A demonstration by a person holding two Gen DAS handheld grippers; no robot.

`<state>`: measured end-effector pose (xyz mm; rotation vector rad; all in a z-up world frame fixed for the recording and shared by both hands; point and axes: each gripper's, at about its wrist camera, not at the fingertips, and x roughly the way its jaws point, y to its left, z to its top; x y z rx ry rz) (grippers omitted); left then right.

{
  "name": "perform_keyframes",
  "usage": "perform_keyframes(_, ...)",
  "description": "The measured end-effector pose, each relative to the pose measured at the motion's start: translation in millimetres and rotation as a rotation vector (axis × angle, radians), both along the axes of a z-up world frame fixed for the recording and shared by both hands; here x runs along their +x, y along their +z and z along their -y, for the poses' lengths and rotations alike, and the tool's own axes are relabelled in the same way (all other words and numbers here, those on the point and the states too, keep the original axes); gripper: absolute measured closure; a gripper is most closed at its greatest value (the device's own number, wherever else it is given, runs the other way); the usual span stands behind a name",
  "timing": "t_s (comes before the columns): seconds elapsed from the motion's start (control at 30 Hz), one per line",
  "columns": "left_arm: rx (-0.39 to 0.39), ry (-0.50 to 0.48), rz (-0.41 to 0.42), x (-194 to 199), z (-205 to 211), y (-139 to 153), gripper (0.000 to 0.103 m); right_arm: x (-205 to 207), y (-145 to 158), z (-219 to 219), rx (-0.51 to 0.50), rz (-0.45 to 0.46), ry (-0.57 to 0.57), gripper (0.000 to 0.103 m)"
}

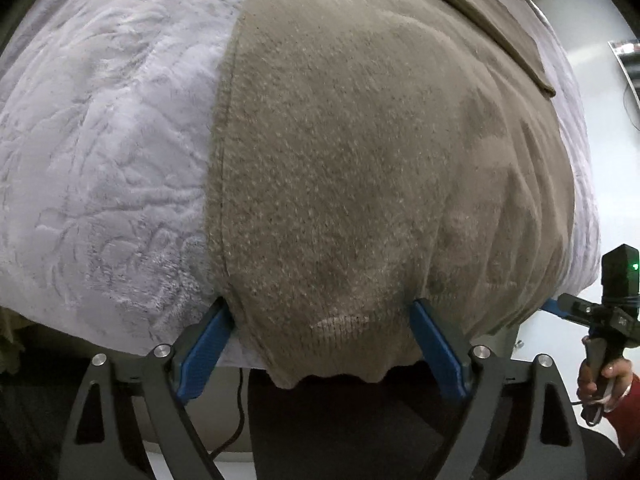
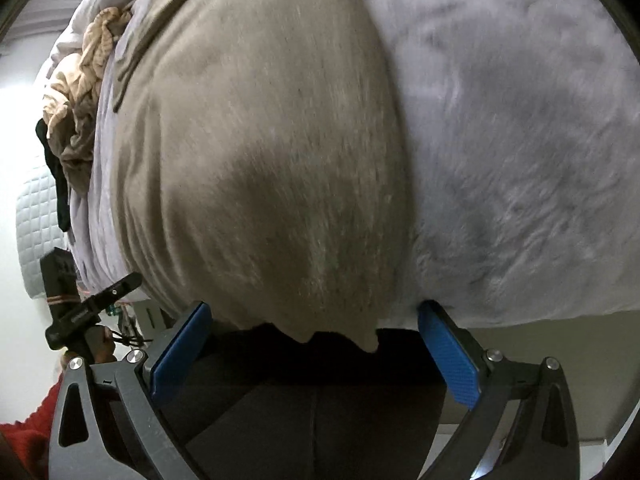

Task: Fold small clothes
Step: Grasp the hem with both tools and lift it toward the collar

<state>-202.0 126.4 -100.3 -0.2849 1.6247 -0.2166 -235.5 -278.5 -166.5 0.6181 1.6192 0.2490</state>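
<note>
Both spread wide, gripping nothing: left gripper [image 1: 322,316] and right gripper [image 2: 316,316] straddling brown knit garment [image 1: 360,160] hem at lower frame, apparently for pinching corners.

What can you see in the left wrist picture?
A brown knit garment lies spread on a fuzzy lavender blanket, its hem hanging over the near edge. The left tongs, blue-padded, stand open around that hem.

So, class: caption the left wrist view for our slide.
Open left gripper straddles a brown knit garment's hem.
</note>
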Motion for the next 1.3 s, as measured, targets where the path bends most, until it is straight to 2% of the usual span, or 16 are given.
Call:
perform_keyframes(0.17, 0.003, -0.001, 0.019, -11.5, 9.6, -1.7, 0.014, -2.8, -8.6, -9.7, 0.031, -0.018, -0.013, 0.000)
perform_keyframes(0.2, 0.001, 0.006, 0.026, -12.7, 9.0, -0.8, 0.017, -2.6, -8.9, -11.5, 0.037, -0.020, -0.022, 0.006)
perform_keyframes(0.27, 0.004, 0.007, 0.036, -21.0, 9.9, 3.3, 0.047, -3.8, -6.6, -10.5, 0.044, -0.031, -0.063, 0.044)
perform_keyframes(0.3, -0.015, 0.008, 0.042, -23.4, 7.0, 5.3, 0.055, -4.9, -7.8, -8.4, 0.036, -0.059, -0.086, 0.069)
perform_keyframes(0.33, -0.045, 0.015, 0.044, -25.5, 4.4, 4.9, 0.077, -5.2, -8.0, -7.4, 0.044, -0.063, -0.109, 0.080)
perform_keyframes(0.37, -0.081, 0.025, 0.040, -26.4, -0.6, 6.3, 0.090, -6.2, -5.8, -5.2, 0.067, -0.052, -0.127, 0.087)
perform_keyframes(0.6, -0.267, 0.144, 0.116, -22.8, -19.3, 51.8, 0.090, 14.5, 46.8, -2.3, 0.332, 0.107, -0.228, 0.089)
perform_keyframes(0.7, -0.269, 0.164, 0.189, -2.3, -23.2, 77.1, 0.090, 51.3, 73.3, 2.6, 0.402, 0.185, -0.247, 0.089)
perform_keyframes(0.8, -0.270, 0.173, 0.256, 30.4, -25.9, 97.5, 0.090, 91.6, 88.8, 7.8, 0.409, 0.230, -0.259, 0.089)
perform_keyframes(0.9, -0.206, 0.161, 0.320, 75.5, -21.5, 108.9, 0.090, 143.4, 95.9, 16.2, 0.384, 0.261, -0.257, 0.089)
perform_keyframes(1.0, -0.172, 0.198, 0.338, 122.3, -27.9, 106.4, 0.090, 195.9, 93.3, 25.1, 0.328, 0.259, -0.229, 0.089)
perform_keyframes(1.17, -0.031, 0.205, 0.293, 170.2, -11.7, 80.3, 0.088, 241.8, 69.2, 33.2, 0.235, 0.190, -0.204, 0.089)
perform_keyframes(1.2, 0.007, 0.195, 0.263, 175.9, -7.8, 71.3, 0.083, 245.4, 58.6, 39.6, 0.220, 0.164, -0.197, 0.089)
perform_keyframes(1.23, 0.045, 0.193, 0.243, 178.6, -4.0, 65.0, 0.065, 248.3, 51.5, 41.5, 0.206, 0.143, -0.194, 0.089)
perform_keyframes(1.27, 0.097, 0.192, 0.230, 179.1, -3.2, 61.8, 0.040, 250.7, 46.2, 43.8, 0.199, 0.127, -0.193, 0.089)
perform_keyframes(1.3, 0.148, 0.193, 0.230, 178.7, -3.7, 59.3, 0.033, 253.4, 41.1, 45.0, 0.192, 0.109, -0.193, 0.087)
